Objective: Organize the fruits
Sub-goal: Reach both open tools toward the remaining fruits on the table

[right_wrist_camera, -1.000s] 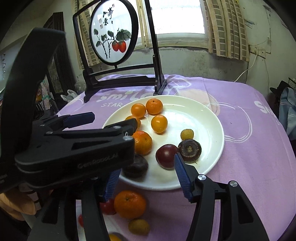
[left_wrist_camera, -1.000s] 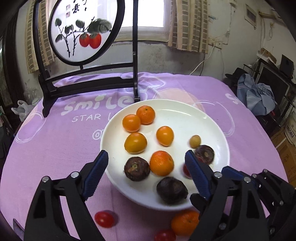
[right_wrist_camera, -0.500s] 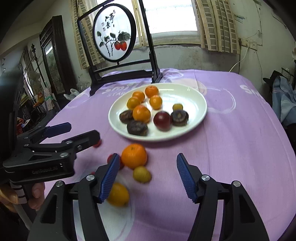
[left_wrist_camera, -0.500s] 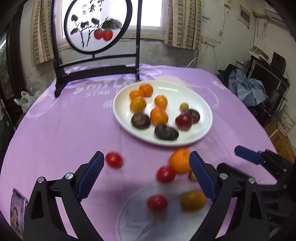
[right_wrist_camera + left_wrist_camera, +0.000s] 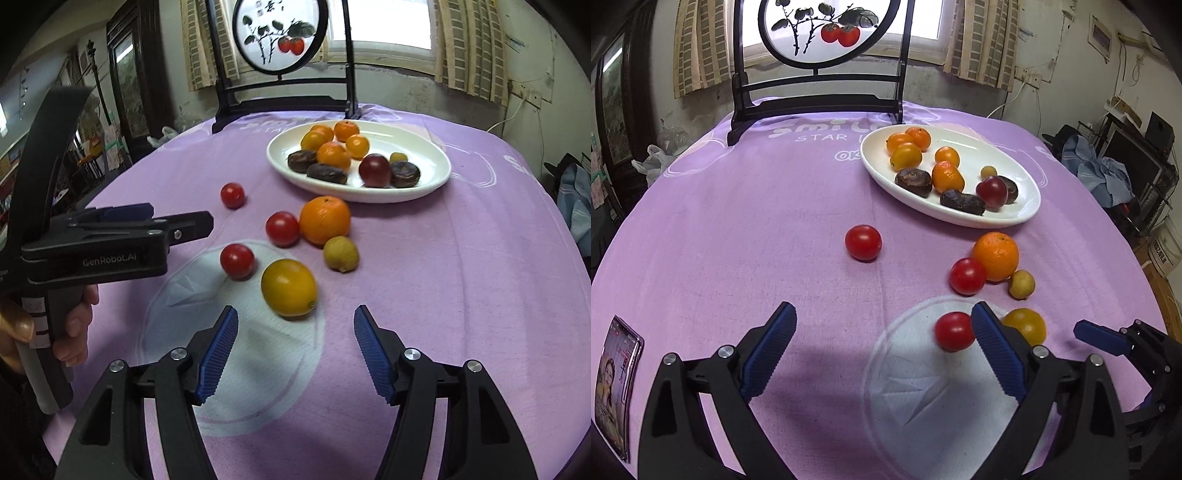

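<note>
A white plate (image 5: 1015,218) (image 5: 436,181) holds several oranges, dark fruits and a purple plum. Loose on the purple cloth lie three red tomatoes (image 5: 863,243) (image 5: 967,276) (image 5: 955,331), a big orange (image 5: 996,255) (image 5: 324,220), a small yellow-green fruit (image 5: 1021,283) (image 5: 341,253) and a yellow-orange fruit (image 5: 1027,325) (image 5: 289,287). My left gripper (image 5: 882,347) is open and empty, low over the cloth; it also shows in the right wrist view (image 5: 147,218). My right gripper (image 5: 295,349) is open and empty, just short of the yellow-orange fruit.
A black stand with a round painted screen (image 5: 827,33) (image 5: 280,37) stands at the table's far edge. A phone (image 5: 615,384) lies at the near left. A white circle print (image 5: 942,398) marks the cloth under the nearest fruits.
Both grippers have pulled back from the plate toward the near edge, bringing the loose fruits into view. Both stay open and empty.
</note>
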